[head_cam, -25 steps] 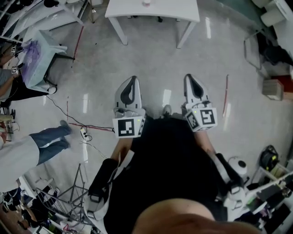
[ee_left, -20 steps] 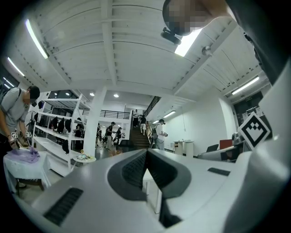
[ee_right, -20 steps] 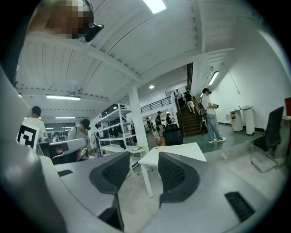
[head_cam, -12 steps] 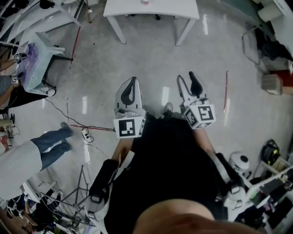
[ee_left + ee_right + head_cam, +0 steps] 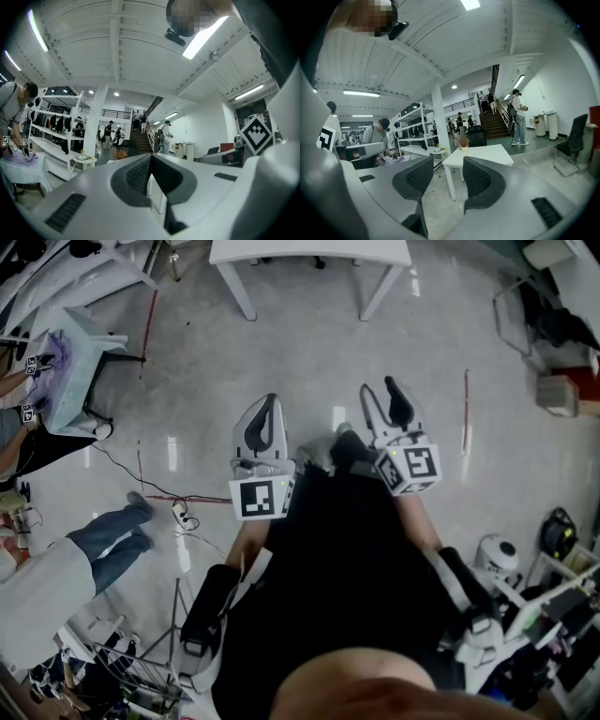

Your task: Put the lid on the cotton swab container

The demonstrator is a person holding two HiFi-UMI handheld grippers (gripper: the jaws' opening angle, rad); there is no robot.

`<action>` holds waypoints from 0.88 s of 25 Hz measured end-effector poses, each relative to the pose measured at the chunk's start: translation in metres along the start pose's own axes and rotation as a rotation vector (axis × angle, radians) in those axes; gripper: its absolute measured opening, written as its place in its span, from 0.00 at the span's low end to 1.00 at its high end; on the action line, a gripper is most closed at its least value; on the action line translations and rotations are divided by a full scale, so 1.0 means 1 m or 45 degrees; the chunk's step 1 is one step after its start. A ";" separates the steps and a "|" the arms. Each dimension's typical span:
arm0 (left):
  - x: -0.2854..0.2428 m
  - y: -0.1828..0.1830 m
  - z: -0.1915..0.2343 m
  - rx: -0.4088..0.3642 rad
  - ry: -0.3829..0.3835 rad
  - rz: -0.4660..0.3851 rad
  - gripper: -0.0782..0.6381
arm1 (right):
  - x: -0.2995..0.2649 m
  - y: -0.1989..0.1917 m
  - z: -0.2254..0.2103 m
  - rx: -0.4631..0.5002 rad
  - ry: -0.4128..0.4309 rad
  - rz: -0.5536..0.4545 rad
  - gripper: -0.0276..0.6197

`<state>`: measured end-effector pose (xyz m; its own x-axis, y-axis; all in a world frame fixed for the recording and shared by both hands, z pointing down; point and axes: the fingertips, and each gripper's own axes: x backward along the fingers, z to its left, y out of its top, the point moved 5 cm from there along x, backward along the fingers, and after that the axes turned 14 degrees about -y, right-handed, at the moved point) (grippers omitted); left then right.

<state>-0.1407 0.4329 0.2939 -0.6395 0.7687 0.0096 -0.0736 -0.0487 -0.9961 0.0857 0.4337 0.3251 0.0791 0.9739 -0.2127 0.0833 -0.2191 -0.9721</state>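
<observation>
Where the person point(image 5: 347, 568) stands, left gripper point(image 5: 270, 401) jaws pressed together, empty, right gripper point(image 5: 380, 390) jaws wide apart, empty, white table point(image 5: 309, 251) ahead.

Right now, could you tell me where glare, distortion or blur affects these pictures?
Head view: lamp reflections streak the glossy floor, edges curve. Left gripper view: heavy fisheye, dark corners, the ceiling light is blown out. Right gripper view: same fisheye; the white table reads sharp.

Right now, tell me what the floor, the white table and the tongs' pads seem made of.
Floor: likely polished concrete or resin; grey, mottled, glossy lamp reflections.
White table: probably painted or laminated board; flat, even white top and legs.
Pads of the right tongs: seemingly dark rubber or plastic; fine ribbed texture.
</observation>
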 end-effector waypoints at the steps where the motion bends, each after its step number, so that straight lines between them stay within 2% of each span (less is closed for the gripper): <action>1: 0.001 -0.001 0.001 0.009 0.003 0.001 0.12 | -0.002 0.000 0.000 0.001 -0.001 0.002 0.32; 5: -0.007 -0.006 0.011 0.018 0.008 0.018 0.12 | -0.015 0.004 -0.003 -0.005 -0.010 -0.005 0.32; 12: -0.053 -0.010 0.037 0.023 0.004 0.026 0.12 | -0.070 0.009 -0.016 -0.011 -0.007 -0.007 0.32; 22: -0.187 -0.003 0.090 0.027 0.028 0.052 0.12 | -0.206 0.046 -0.060 0.034 0.028 0.022 0.32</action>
<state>-0.0903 0.2319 0.3030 -0.6255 0.7795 -0.0330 -0.0641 -0.0935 -0.9936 0.1325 0.2192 0.3307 0.1021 0.9683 -0.2280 0.0555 -0.2343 -0.9706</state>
